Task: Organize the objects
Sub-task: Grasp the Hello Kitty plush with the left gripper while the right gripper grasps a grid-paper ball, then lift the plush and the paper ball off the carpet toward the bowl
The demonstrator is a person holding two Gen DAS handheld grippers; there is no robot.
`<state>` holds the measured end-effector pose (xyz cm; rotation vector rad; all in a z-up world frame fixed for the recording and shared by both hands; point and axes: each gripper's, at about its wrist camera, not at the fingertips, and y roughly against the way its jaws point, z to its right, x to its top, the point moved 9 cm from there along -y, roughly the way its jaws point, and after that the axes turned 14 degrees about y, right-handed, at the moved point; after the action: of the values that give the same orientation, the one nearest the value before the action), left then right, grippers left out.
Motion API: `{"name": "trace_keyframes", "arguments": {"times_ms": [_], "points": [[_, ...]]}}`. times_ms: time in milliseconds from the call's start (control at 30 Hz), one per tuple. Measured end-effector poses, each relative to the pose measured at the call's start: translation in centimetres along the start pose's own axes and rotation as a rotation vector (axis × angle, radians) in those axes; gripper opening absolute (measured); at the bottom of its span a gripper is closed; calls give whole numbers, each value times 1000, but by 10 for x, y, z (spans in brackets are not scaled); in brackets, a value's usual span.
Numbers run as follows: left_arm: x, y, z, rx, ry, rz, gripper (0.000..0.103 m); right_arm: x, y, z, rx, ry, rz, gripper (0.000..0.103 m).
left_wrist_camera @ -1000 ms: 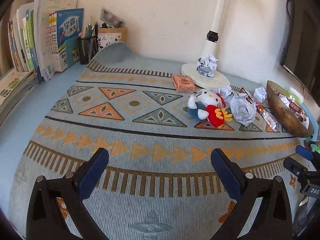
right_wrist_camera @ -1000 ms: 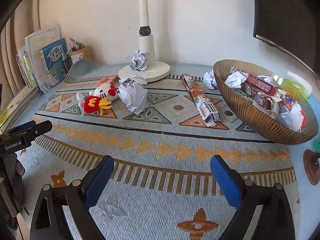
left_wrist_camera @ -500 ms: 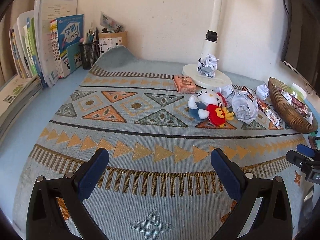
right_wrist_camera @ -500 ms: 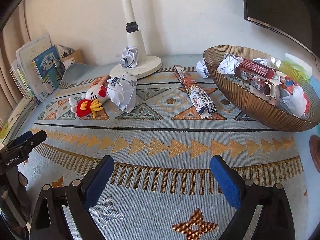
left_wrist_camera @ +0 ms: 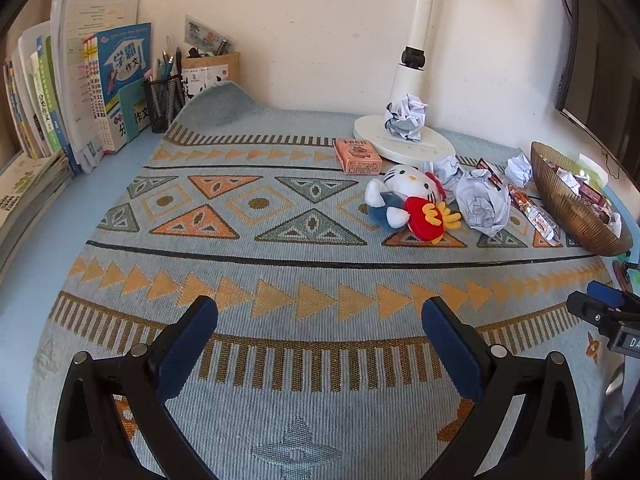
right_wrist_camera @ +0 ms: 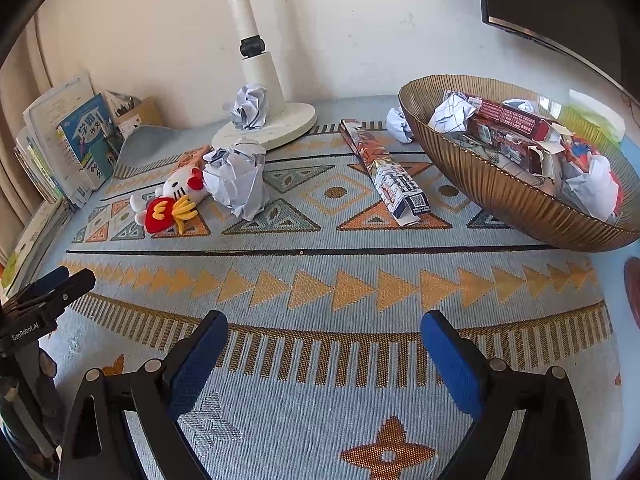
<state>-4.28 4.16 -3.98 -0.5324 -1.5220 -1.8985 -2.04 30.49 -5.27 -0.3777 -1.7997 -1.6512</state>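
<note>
Right wrist view shows the bronze bowl (right_wrist_camera: 500,196) already heaped with crumpled paper and torn red wrappers, so I judge the tidying partly done. Just beside the bowl's near-left rim lies a flattened printed carton (right_wrist_camera: 386,172), and a small paper ball (right_wrist_camera: 400,124) sits against the bowl's far-left edge. Further left of the bowl, a large paper wad (right_wrist_camera: 238,180) touches the plush cat toy (right_wrist_camera: 172,200), an orange box (left_wrist_camera: 357,156) sits behind the toy, and another wad (right_wrist_camera: 250,106) rests on the lamp base (right_wrist_camera: 280,128). All of these still look left to sort. My right gripper (right_wrist_camera: 324,356) and left gripper (left_wrist_camera: 320,344) both hang spread wide, empty, over the patterned mat (right_wrist_camera: 320,280), well short of the bowl.
</note>
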Motion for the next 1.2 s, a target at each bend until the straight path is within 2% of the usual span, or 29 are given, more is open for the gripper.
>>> {"name": "trace_keyframes", "arguments": {"times_ms": [33, 133, 167, 233, 333, 433, 533, 567, 667, 700, 733, 767, 800, 833, 900, 967, 1067, 1200], "points": [[3, -1, 5, -23, -7, -15, 102, 0, -3, -1, 33, -17, -27, 97], [28, -3, 20, -64, -13, -23, 102, 26, -2, -8, 275, -187, -5, 97], [39, -4, 27, -80, -15, -13, 102, 39, -2, -7, 286, -219, 6, 97], [58, -16, 40, -106, -37, -22, 102, 63, -10, -7, 220, -192, 11, 97], [68, -44, 59, -143, -116, -47, 102, 85, -33, -21, 125, -82, -3, 96], [63, -69, 70, -177, -155, -103, 102, 96, -56, -30, 140, -69, -16, 86], [59, -87, 77, -176, -169, -127, 102, 106, -72, -27, 144, -93, -2, 83], [59, -91, 78, -164, -168, -124, 98, 109, -76, -26, 153, -99, 9, 82], [57, -101, 81, -162, -168, -147, 95, 114, -86, -29, 150, -89, 22, 67], [54, -102, 84, -159, -183, -154, 88, 113, -89, -33, 164, -83, 22, 54], [51, -102, 87, -156, -205, -153, 83, 113, -90, -35, 155, -73, 23, 48], [47, -101, 91, -162, -229, -155, 73, 114, -86, -36, 131, -57, 41, 47], [44, -100, 96, -172, -251, -157, 58, 115, -81, -39, 119, -35, 58, 45], [41, -98, 100, -182, -268, -161, 53, 116, -75, -42, 115, -12, 75, 44], [37, -95, 104, -140, -302, -138, 51, 111, -63, -49, 104, 39, 78, 44], [30, -88, 105, -137, -304, -133, 49, 101, -46, -57, 121, 94, 67, 44], [19, -62, 97, -160, -253, -135, 49, 77, -12, -59, 96, 168, 79, 44], [3, -22, 70, -120, -172, -115, 49, 36, 25, -56, 25, 282, 104, 45]]}}
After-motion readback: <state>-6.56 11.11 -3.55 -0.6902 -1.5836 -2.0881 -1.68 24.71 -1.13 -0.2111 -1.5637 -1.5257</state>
